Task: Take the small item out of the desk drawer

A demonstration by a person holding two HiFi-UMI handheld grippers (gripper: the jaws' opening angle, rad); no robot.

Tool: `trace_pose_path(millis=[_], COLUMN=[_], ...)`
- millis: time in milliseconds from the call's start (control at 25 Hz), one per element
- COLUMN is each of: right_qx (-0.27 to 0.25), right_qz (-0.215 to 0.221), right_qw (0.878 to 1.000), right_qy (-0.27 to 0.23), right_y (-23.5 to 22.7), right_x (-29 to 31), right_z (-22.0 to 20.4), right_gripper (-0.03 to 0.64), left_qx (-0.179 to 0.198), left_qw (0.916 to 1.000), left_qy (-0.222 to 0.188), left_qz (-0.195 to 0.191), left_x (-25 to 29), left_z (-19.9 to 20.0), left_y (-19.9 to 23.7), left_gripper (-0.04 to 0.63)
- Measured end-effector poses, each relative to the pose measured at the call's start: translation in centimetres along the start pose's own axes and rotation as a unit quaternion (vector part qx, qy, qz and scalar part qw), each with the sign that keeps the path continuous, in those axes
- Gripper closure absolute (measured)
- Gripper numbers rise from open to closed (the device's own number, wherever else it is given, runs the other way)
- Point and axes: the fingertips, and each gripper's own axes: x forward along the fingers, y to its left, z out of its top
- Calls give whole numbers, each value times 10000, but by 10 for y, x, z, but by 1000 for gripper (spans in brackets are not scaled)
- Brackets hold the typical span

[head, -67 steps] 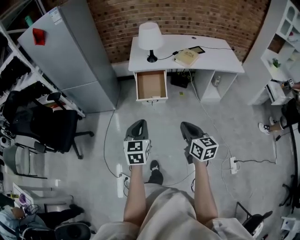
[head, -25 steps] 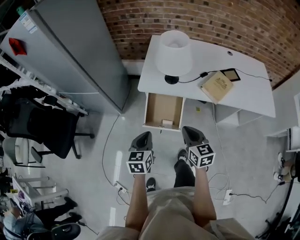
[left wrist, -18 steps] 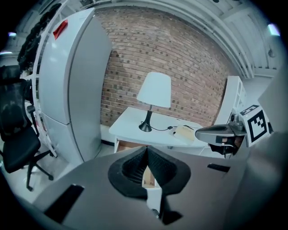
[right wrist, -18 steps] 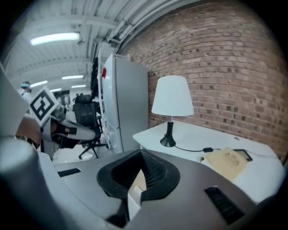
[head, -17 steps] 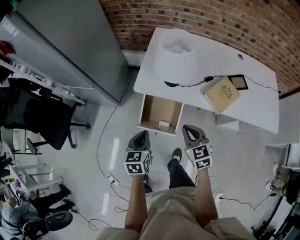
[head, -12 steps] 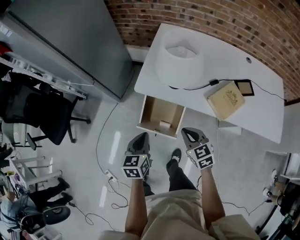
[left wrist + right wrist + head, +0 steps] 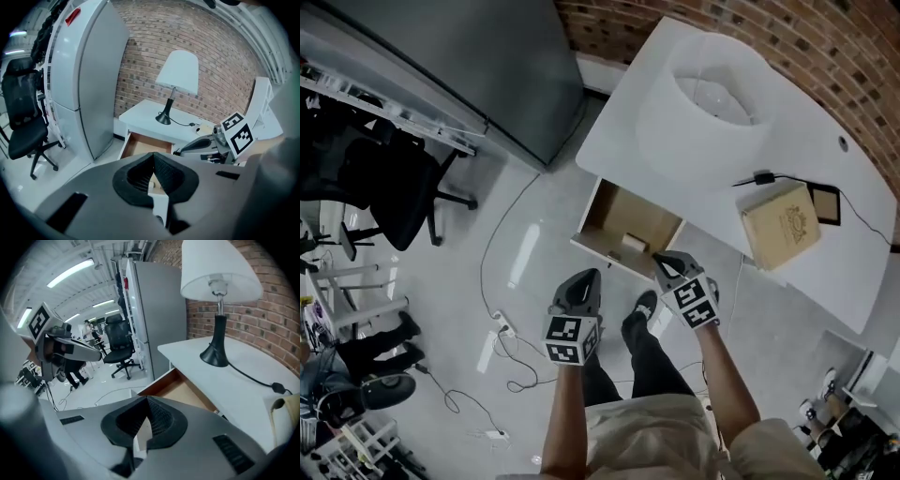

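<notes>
The desk drawer (image 7: 619, 217) stands pulled open under the white desk (image 7: 623, 131). A small pale item (image 7: 634, 242) lies near the drawer's front edge. My right gripper (image 7: 660, 260) is shut and empty, with its tips just over the front right corner of the drawer. My left gripper (image 7: 592, 275) is also shut with nothing in it, and hangs over the floor just in front of the drawer. In the left gripper view the drawer (image 7: 140, 143) shows beyond the closed tips (image 7: 153, 157). In the right gripper view the drawer (image 7: 180, 390) lies just past the closed tips (image 7: 146, 401).
A white lamp (image 7: 708, 103), a tan book (image 7: 783, 225) and a dark tablet (image 7: 827, 203) sit on the desk. A tall grey cabinet (image 7: 478, 56) stands left of the desk, a black office chair (image 7: 394, 187) further left. Cables and a power strip (image 7: 499, 337) lie on the floor.
The person has stepped closer to the desk. Both grippers have sunk and moved toward the drawer; the right one has reached its front edge and rolled.
</notes>
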Motion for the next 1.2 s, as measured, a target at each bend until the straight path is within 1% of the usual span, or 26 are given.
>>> trace_pose_path(millis=[200, 280, 400, 480, 560, 720, 840, 960, 1000, 1080, 1200], right_qx=[-184, -171, -224, -143, -4, 171, 221, -15, -111, -223, -245], right_qz=[127, 224, 307, 342, 338, 250, 467, 747, 807, 909, 1020], right_qw=[9995, 9990, 9979, 9974, 9974, 9971, 9953, 9907, 9889, 9861, 9833], right_qy=[235, 337, 522, 611, 636, 694, 814, 1141, 1244, 1372, 1487], right_y=[-13, -14, -21, -22, -24, -36, -36, -36, -36, -35, -29], right_x=[39, 51, 70, 82, 94, 118, 140, 158, 162, 173, 190], right_z=[-23, -33, -49, -57, -62, -69, -82, -101, -105, -105, -101], right_gripper=[591, 591, 591, 591, 591, 591, 591, 591, 591, 591, 591], left_qx=[-177, -259, -330, -351, -331, -37, 112, 429, 469, 444, 302], left_qw=[9994, 9989, 9985, 9985, 9986, 9993, 9993, 9973, 9969, 9968, 9973], left_qy=[62, 93, 70, 106, 217, 356, 325, 404, 418, 432, 476], left_qz=[273, 371, 433, 419, 356, 83, -134, -431, -484, -507, -466], left_x=[9, 11, 15, 16, 18, 41, 67, 89, 94, 102, 110], left_z=[-29, -41, -49, -55, -61, -63, -65, -74, -76, -80, -87], left_y=[24, 31, 40, 45, 47, 51, 57, 55, 55, 60, 69], left_gripper=[578, 578, 578, 578, 578, 578, 578, 578, 578, 578, 578])
